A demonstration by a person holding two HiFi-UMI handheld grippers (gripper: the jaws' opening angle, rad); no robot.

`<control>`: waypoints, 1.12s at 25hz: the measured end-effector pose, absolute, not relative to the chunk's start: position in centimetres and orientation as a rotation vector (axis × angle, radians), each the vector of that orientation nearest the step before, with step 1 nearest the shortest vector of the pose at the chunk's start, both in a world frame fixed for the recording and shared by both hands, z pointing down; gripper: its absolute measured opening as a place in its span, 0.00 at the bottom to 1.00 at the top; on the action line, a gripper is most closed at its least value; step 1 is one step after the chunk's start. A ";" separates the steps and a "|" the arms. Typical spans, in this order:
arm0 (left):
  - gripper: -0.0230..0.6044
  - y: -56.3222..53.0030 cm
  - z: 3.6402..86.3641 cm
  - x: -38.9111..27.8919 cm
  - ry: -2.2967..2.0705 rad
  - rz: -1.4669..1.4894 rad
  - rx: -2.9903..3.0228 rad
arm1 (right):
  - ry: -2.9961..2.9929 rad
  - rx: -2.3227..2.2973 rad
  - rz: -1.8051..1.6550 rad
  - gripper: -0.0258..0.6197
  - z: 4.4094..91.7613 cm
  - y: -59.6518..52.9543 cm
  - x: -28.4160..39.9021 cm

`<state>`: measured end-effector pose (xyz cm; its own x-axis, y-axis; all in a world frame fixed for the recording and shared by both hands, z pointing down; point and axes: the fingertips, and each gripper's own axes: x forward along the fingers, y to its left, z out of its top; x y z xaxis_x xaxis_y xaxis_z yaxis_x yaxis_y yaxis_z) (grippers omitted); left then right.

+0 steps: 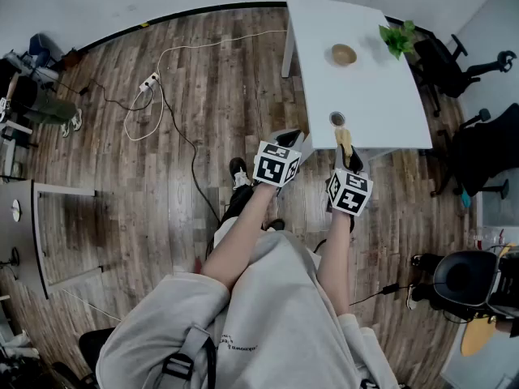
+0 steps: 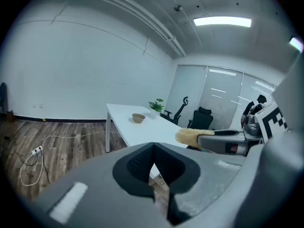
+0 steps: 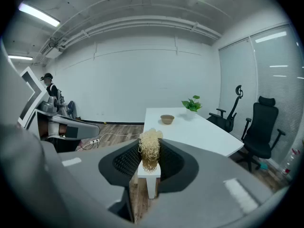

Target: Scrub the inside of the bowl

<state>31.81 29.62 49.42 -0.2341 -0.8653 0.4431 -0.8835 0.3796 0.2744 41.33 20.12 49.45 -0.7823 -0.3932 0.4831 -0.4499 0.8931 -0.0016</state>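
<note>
In the head view we hold both tools out over the floor, short of the white table [image 1: 381, 104]. The bowl [image 1: 343, 54] stands well ahead of both, toward the table's far end, and a potted plant [image 1: 397, 36] sits beyond it, off to the right gripper's side. The left gripper [image 1: 288, 139] and the right gripper [image 1: 346, 146] are level with each other, with a pale scrubber [image 1: 344, 135] poking out past the right one's tips.

In the left gripper view the jaws are pressed together with nothing between them. The bowl [image 2: 138, 118] sits far ahead and slightly left of the tips. The scrubber-carrying tool crosses in close on the right.

In the right gripper view the jaws are clamped on the scrubber's lower half, and its frizzy top stands free above them. The bowl [image 3: 167, 119] lies far ahead and a little right of the tips.

We judge the bowl small, light and rigid, so it is likely to skate on the smooth tabletop under a scrubbing push. We would open the empty tool and pinch the rim on the near side to steady it. The scrubber looks soft and springy and should bend to the inner curve, so the grip low on it suits the job. Scrubbing has not begun.
</note>
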 end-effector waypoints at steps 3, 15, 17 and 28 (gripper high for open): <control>0.04 28.5 49.5 30.7 -2.092 0.093 1.554 | -2.573 0.665 0.174 0.22 49.8 19.4 40.4; 0.04 24.9 51.9 25.9 -2.029 0.146 1.571 | -2.499 0.703 0.207 0.22 52.5 15.8 36.0; 0.04 23.8 52.3 24.9 -2.006 0.160 1.586 | -2.486 0.723 0.218 0.22 52.8 14.7 35.2; 0.04 18.9 55.2 18.1 -1.856 0.170 1.652 | -2.390 0.814 0.292 0.22 55.5 10.8 29.5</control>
<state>18.10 18.85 55.17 -0.0051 -0.8461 0.5330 -0.9290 0.2012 0.3106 29.47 10.84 55.53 -0.6383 -0.4851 0.5977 -0.6149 0.7884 -0.0167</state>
